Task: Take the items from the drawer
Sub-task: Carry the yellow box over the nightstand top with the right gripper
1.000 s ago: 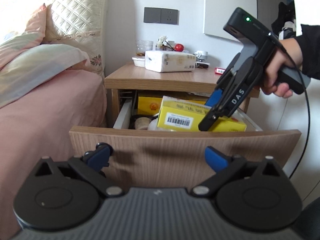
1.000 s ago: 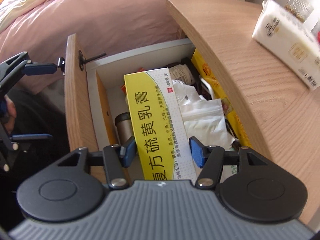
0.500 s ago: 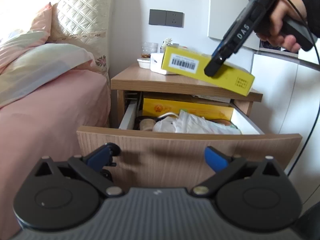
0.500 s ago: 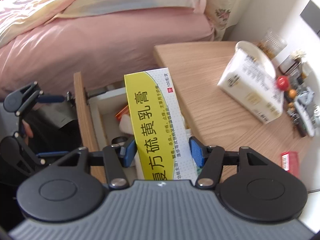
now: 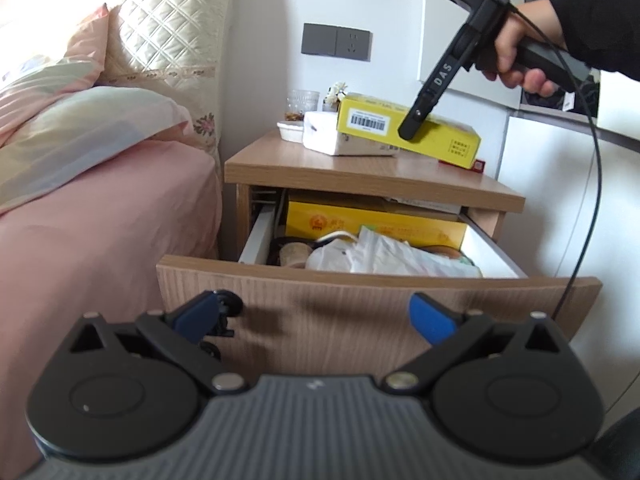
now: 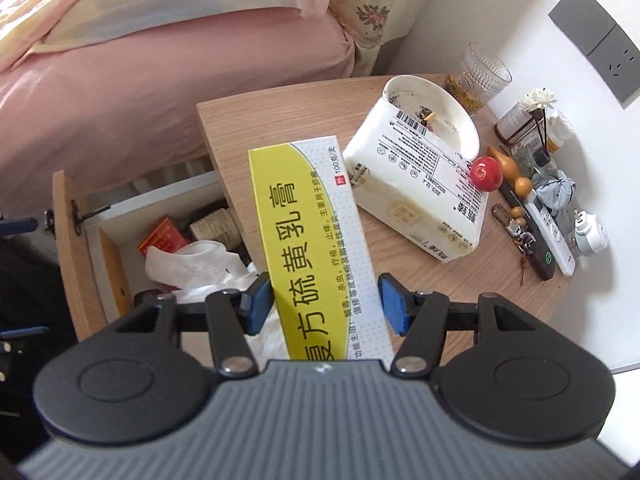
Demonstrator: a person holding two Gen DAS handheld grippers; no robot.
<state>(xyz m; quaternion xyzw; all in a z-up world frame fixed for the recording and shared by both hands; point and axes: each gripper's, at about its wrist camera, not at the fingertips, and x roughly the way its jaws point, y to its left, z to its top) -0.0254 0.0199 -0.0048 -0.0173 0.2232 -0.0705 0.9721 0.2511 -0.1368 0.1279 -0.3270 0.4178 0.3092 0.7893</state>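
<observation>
Right now my right gripper (image 6: 325, 306) has its blue fingers (image 6: 256, 305) clamped on the yellow box (image 6: 316, 248), one pad per long side. In the left cam the box (image 5: 408, 130) sits mid-upper frame, held in the air over the counter (image 5: 360, 176), w/ its far end in front of the white tissue pack (image 5: 344, 140); can't tell if they touch. Drawer (image 5: 360, 312) is pulled out, lower centre, w/ a white plastic bag (image 5: 384, 258) and a yellow carton (image 5: 372, 222) inside. My left gripper (image 5: 316, 312) hangs in front of the drawer face, fingers (image 5: 430, 318) spread wide, holding nothing. Pink bed (image 5: 100, 220) fills frame left.
</observation>
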